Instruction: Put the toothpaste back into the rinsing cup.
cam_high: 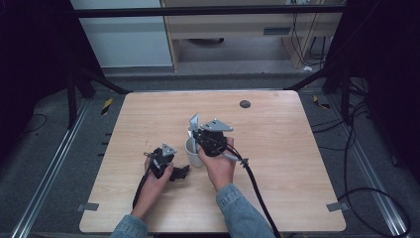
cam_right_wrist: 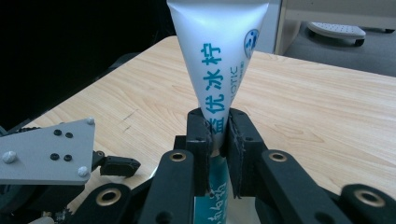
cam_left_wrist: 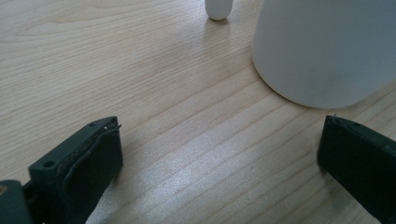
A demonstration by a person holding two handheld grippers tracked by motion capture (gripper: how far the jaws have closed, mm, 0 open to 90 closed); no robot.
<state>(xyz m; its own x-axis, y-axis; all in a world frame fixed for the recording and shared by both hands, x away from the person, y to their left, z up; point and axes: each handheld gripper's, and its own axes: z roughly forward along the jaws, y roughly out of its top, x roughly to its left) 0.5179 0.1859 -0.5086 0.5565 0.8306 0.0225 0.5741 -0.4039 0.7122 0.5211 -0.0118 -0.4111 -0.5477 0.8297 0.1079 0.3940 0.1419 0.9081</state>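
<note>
A white cup [cam_high: 193, 152] stands on the wooden table [cam_high: 282, 148] between the two hands. My right gripper [cam_high: 212, 141] is shut on a white toothpaste tube [cam_right_wrist: 219, 56] with blue lettering; its flat crimped end [cam_high: 194, 121] points up, just behind the cup. The jaws pinch the tube at the narrow waist [cam_right_wrist: 218, 126], above its teal lower part. My left gripper [cam_high: 179, 173] lies low on the table just left of the cup, open, with bare wood between its jaws [cam_left_wrist: 219, 158]. The cup's wall [cam_left_wrist: 322, 51] is close ahead, to the right.
A small white rounded thing [cam_left_wrist: 218, 9] touches the table beyond the cup; what it is I cannot tell. A dark round spot [cam_high: 244, 104] marks the far side of the table. Cables [cam_high: 255, 183] trail from the grippers toward the near edge.
</note>
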